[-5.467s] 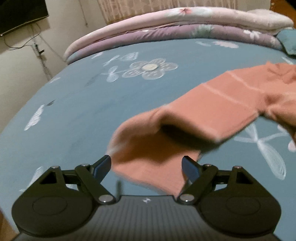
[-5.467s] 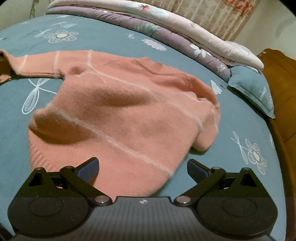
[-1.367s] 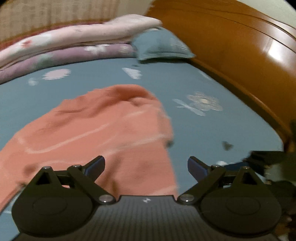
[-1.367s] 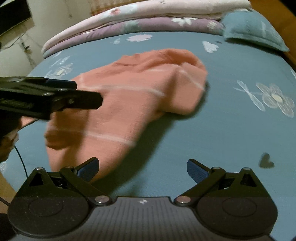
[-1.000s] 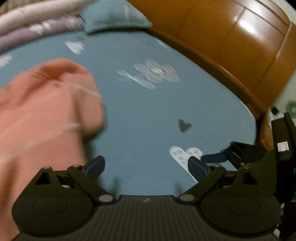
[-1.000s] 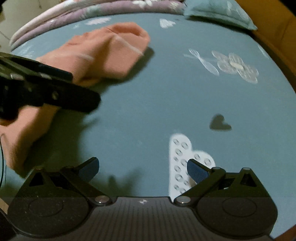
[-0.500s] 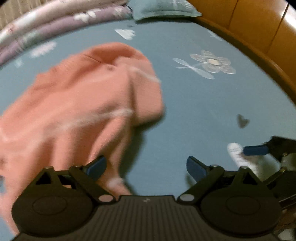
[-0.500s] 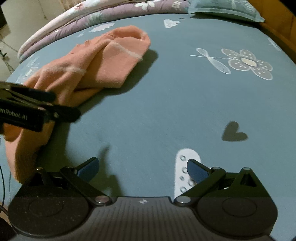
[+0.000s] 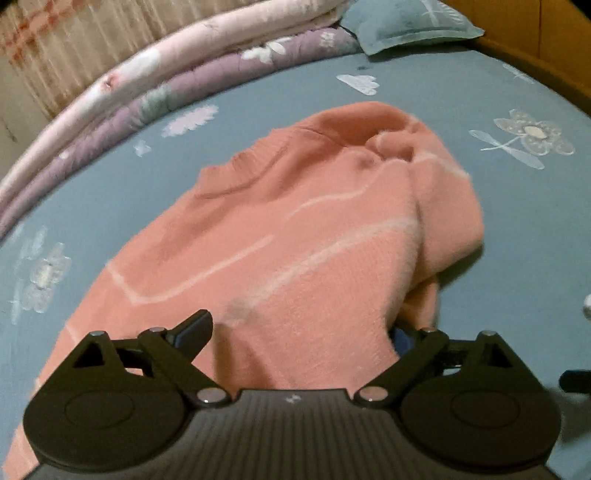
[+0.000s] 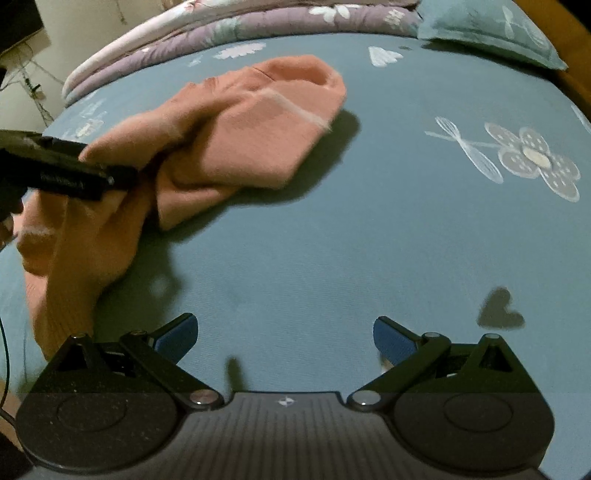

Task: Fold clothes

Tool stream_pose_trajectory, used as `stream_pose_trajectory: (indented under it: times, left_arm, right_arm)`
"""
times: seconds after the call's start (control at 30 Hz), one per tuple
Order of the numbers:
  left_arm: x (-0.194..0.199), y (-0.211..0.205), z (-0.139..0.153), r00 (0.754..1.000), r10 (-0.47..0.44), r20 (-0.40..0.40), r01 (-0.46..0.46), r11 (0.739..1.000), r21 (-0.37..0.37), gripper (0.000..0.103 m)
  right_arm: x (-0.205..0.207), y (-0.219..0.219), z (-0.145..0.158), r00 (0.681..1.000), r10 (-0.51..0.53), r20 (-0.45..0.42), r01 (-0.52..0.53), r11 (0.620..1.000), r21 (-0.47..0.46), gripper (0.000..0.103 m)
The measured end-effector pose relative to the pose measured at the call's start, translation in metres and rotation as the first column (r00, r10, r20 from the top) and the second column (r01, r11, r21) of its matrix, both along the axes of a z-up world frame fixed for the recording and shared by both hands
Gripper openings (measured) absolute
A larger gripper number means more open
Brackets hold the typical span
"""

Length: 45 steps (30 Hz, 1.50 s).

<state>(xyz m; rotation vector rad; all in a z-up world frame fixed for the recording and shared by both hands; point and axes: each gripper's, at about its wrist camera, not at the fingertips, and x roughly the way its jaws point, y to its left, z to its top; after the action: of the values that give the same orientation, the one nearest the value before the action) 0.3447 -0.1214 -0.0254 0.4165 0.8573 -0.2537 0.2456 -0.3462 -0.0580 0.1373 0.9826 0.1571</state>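
Observation:
A salmon-pink sweater with thin white stripes lies crumpled on the blue flowered bed sheet, collar toward the far side and its right part folded over itself. My left gripper is low over the near hem with its jaws wide and opening. Sweater fabric fills the gap between them and covers the right fingertip; the pads are not pressing on it. In the right wrist view the sweater lies at upper left, bunched around the left gripper. My right gripper stands open over bare sheet, holding nothing.
Folded pink and purple quilts run along the far edge of the bed. A blue pillow rests at the far right beside the wooden headboard. A wall with cables is beyond the left edge.
The left wrist view has swung from the headboard side back onto the sweater, whose hem now lies between the left fingers. In the right view the left gripper now reaches into the bunched fabric.

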Motion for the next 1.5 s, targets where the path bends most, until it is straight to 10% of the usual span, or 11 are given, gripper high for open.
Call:
stream_pose_trajectory:
  times: [0.3,0.73,1.1,1.23,1.5]
  left_arm:
    - [0.019,0.032,-0.002,0.996,-0.085,-0.023,0.082,0.992,-0.1,0.098]
    - [0.029,0.046,-0.013,0.963,-0.267,-0.047,0.256,0.953,-0.161,0.098]
    - [0.015,0.044,-0.01,0.953,-0.299,-0.045,0.287,0.943,-0.17,0.098]
    - [0.011,0.042,-0.01,0.961,-0.271,-0.051,0.26,0.952,-0.162,0.098]
    - [0.004,0.039,-0.009,0.976,-0.206,-0.065,0.195,0.969,-0.152,0.098]
  right_arm:
    - [0.053,0.07,-0.008,0.984,0.003,0.176,0.002,1.0,-0.029,0.103]
    - [0.08,0.122,-0.04,0.955,-0.172,0.241,0.249,0.906,-0.341,0.103]
    - [0.053,0.107,-0.017,0.916,-0.237,0.324,0.378,0.781,-0.497,0.103]
    - [0.063,0.101,-0.026,0.921,-0.273,0.278,0.372,0.828,-0.419,0.103]
    - [0.055,0.073,-0.026,0.923,-0.243,0.298,0.367,0.786,-0.497,0.103]
